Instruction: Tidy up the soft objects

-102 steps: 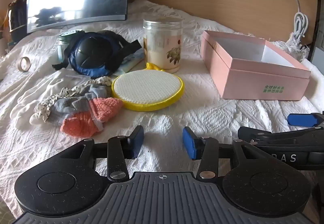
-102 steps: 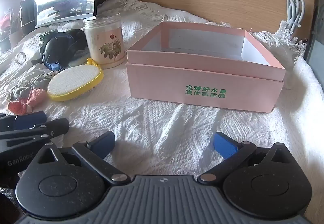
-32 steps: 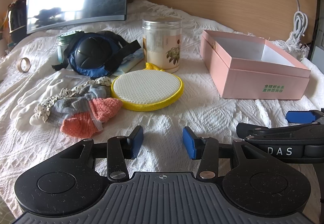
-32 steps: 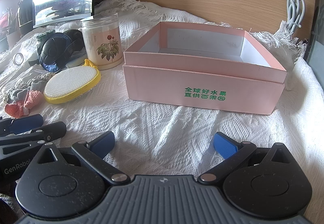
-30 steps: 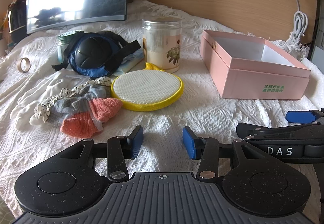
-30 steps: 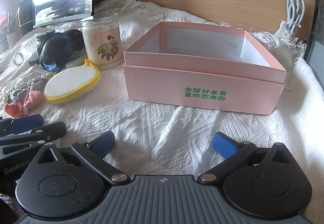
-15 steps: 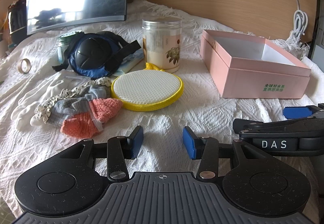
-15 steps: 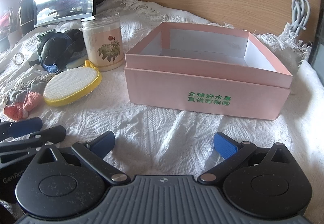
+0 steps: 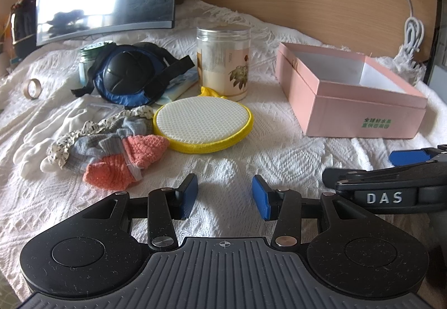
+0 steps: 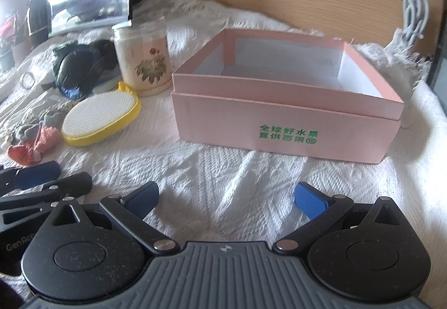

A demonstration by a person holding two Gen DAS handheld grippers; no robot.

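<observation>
Left gripper jaws apart, holding nothing, bottom centre. Right gripper jaws wide apart, holding nothing. Orange-and-grey knitted socks left of centre, touching round yellow-rimmed white mesh pad. Open pink cardboard box centre-right on white woven cloth.

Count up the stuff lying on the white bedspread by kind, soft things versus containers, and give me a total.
Soft things: 4, namely sock bundle, round yellow-rimmed pad, white gloves, blue-and-black padded guard
Containers: 3, namely pink box, flower-label jar, green-lidded jar
Other: 1, tape roll
Total: 8
</observation>
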